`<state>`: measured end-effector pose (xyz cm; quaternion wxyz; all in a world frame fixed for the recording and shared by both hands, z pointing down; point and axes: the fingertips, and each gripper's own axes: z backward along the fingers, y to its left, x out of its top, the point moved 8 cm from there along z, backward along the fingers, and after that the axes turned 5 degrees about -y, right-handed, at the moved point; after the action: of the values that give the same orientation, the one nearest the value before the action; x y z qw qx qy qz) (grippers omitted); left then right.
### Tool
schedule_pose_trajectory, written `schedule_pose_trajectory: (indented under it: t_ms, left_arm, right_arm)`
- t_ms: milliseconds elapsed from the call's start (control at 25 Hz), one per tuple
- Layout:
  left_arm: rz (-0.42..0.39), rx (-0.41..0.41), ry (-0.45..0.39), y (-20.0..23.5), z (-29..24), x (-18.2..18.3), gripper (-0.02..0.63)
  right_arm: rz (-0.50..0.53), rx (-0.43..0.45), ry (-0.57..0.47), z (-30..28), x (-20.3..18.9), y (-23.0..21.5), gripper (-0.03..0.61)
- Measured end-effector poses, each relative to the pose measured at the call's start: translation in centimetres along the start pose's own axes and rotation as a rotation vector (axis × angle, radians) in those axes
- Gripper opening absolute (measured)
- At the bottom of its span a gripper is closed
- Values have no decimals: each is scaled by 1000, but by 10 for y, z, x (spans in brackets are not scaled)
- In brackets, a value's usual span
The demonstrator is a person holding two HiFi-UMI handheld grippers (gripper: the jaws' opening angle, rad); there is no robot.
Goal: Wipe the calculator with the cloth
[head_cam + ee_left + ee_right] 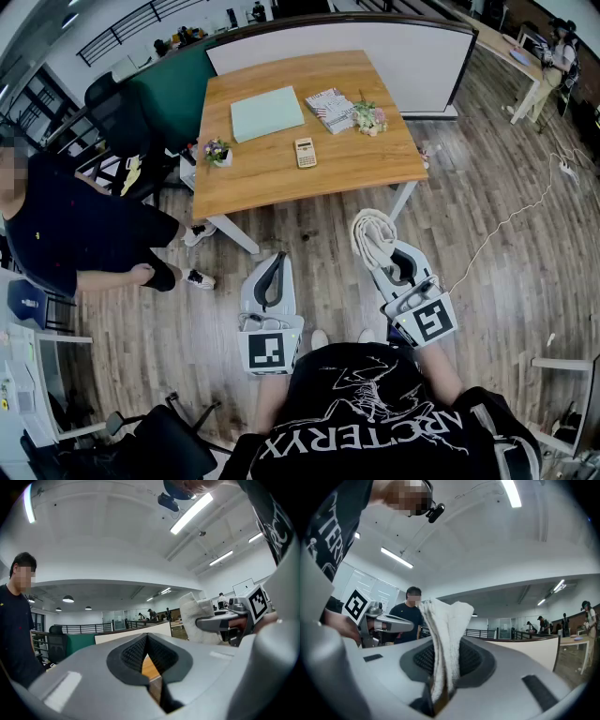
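Closest to the head camera, just ahead of the person's black shirt, are the two claws, held low over the wooden floor. The right claw is pinching the cloth, a white folded towel. In the right gripper view the cloth stands up between the closed jaws and hangs out past them. The left claw is pressed together at the tips with nothing in it; the left gripper view shows only a sliver of wood through the gap behind the tips.

The calculator lies flat near the middle of the bench, well apart from both claws and untouched. Around it on the bench are a pale green pad behind and to its left, a patterned booklet behind and to its right, a small bunch of flowers beside the booklet, and another bunch at the left edge. A white partition stands behind the bench. A person in dark clothes is near the bench's left corner.

I judge the step in hand to be the approach: the cloth is gripped, and no wiping has begun. The next move calls for closing the gap to the bench, then tipping the right claw down so the loose end of the cloth lands flat on the calculator's face. The calculator looks light and may slide under a stroke, so the left claw would do well to steady one edge.
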<state>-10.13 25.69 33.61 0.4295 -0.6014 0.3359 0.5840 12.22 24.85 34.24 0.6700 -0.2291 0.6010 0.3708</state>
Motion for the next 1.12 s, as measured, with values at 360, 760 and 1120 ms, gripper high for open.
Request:
schedule_pose_trajectory:
  t_ms: [360, 760, 1120]
  left_arm:
    - [-13, -8, 7, 0, -5, -1, -5]
    - [-18, -3, 25, -10, -17, -3, -5]
    - [-59, 28, 8, -25, -38, -6, -5]
  right_arm:
    - [-20, 0, -6, -1, -2, -4, 91]
    - [-36, -3, -3, 3, -9, -19, 91]
    - [-51, 37, -5, 7, -16, -45, 91]
